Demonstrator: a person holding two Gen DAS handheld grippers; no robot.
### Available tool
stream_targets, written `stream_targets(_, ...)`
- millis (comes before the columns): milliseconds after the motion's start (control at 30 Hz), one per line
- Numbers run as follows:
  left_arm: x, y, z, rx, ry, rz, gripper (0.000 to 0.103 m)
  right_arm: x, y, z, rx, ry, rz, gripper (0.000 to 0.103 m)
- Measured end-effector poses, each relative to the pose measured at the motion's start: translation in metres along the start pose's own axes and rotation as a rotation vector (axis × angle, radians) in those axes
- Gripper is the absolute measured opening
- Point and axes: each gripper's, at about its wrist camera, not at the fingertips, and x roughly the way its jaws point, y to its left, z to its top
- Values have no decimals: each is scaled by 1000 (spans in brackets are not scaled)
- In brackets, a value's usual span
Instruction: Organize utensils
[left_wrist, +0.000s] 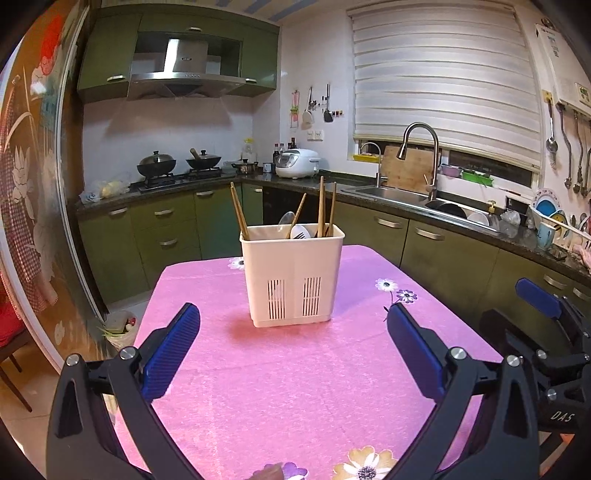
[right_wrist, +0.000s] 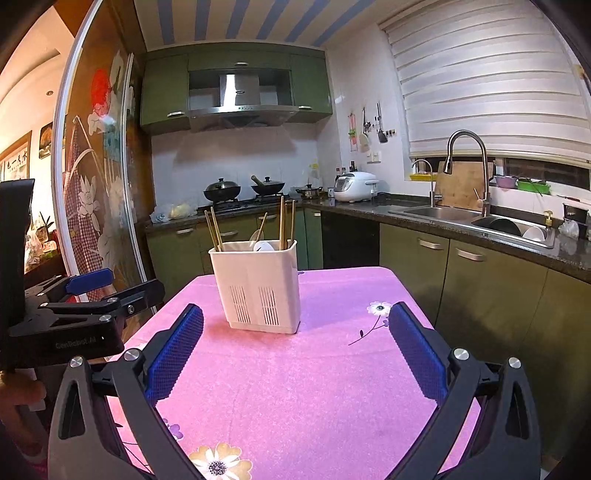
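The cream plastic utensil holder with slotted sides (left_wrist: 293, 275) stands upright on the pink flowered surface (left_wrist: 295, 369), straight ahead of both grippers and well apart from them. Wooden chopsticks (left_wrist: 321, 206) and a white slotted spoon (left_wrist: 300, 231) stick up from it, their long axis nearly vertical. The left gripper (left_wrist: 293, 358) has its fingers spread wide and holds nothing; the right gripper (right_wrist: 295, 354) is the same. I judge neither is clearly nearer, so any grasp must come from above.

right tool (left_wrist: 546, 317): "DAS" on body | left tool (right_wrist: 92, 291): "GenRobot.AI", faint
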Motion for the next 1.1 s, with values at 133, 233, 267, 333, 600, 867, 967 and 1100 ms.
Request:
stream_targets(133,0,-2,-1,0,6,-11,97,1,3,1,-5,2,3,99)
stream_targets(233,1,-3,-1,2,11,-14,97,2,3,2,-4,2,2,99)
stream_targets(267,1,-4,-1,2,11,-14,97,2,2,2,-2,2,1,99)
stream_targets(333,1,-4,-1,2,11,-14,97,2,1,2,0,0,-2,99)
stream_targets(600,0,-1,0,2,7,-5,97,5,3,2,3,7,-8,99)
stream_targets(867,0,2,0,-1,16,-13,97,6,3,2,8,9,-4,99)
stream_targets(967,2,3,2,-2,18,-16,97,6,2,1,13,10,-5,99)
stream_targets(1100,3,2,2,2,21,-12,97,7,2,0,16,13,-5,99)
